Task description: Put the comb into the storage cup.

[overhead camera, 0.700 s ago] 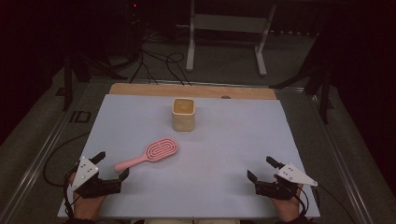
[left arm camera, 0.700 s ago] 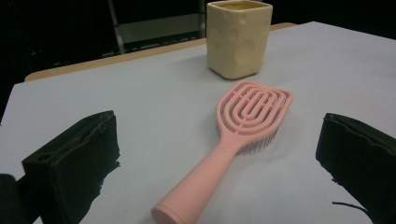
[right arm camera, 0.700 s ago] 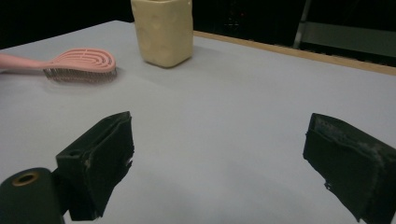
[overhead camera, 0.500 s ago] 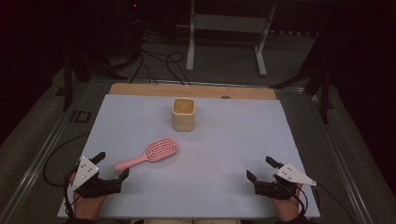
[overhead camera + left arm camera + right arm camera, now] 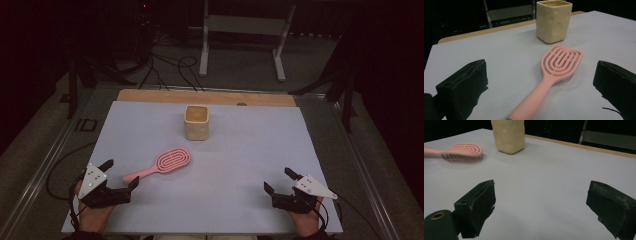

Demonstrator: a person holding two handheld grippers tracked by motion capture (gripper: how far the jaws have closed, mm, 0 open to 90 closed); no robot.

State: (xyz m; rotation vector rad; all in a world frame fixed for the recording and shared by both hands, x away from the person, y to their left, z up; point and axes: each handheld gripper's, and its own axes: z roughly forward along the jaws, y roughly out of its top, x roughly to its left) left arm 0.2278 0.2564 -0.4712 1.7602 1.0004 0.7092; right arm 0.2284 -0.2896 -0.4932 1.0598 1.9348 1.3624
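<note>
My left tongs (image 5: pixel 121 174) sit low at the near left, held in my left hand (image 5: pixel 92 212), jaws spread wide with nothing pressed between them. My right tongs (image 5: pixel 279 181) sit low at the near right in my right hand (image 5: pixel 306 221), jaws equally wide and empty. Both point forward, away from me.

Brush (image 5: pixel 554 75) handle end cut off

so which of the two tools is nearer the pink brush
The left tool: the pink brush lies with its handle end between that tool's open jaws. The right tool sits far across the table.
</note>
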